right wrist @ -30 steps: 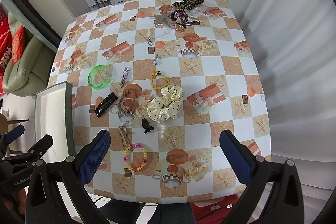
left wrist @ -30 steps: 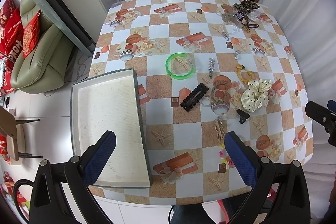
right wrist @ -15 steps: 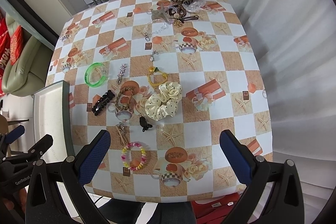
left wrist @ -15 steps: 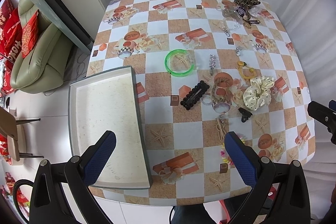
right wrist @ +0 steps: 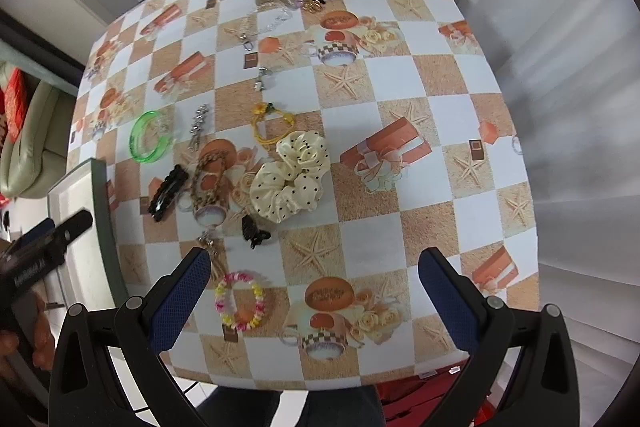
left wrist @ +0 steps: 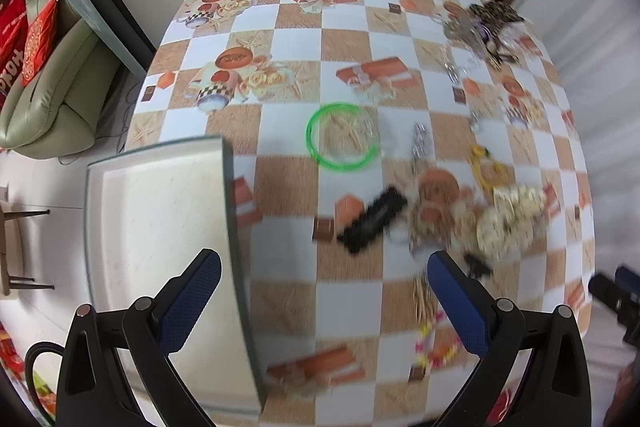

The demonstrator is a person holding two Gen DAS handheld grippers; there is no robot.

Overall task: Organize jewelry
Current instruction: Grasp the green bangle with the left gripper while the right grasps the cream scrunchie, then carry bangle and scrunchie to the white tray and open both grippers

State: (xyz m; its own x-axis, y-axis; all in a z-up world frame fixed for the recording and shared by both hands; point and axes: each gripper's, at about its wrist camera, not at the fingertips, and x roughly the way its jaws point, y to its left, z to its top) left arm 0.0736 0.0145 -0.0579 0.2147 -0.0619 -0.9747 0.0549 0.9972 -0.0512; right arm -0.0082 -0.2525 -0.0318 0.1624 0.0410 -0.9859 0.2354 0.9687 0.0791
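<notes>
Looking along the left gripper, its fingers stand spread wide and empty above the near table edge; the grey tray lies directly beneath the left finger, the black hair clip just ahead-right, long axis diagonal, the green bangle farther on.

From the right gripper, equally spread and empty, the beaded bracelet sits beside its left finger, the dotted scrunchie ahead, with bare tablecloth to the right.
</notes>
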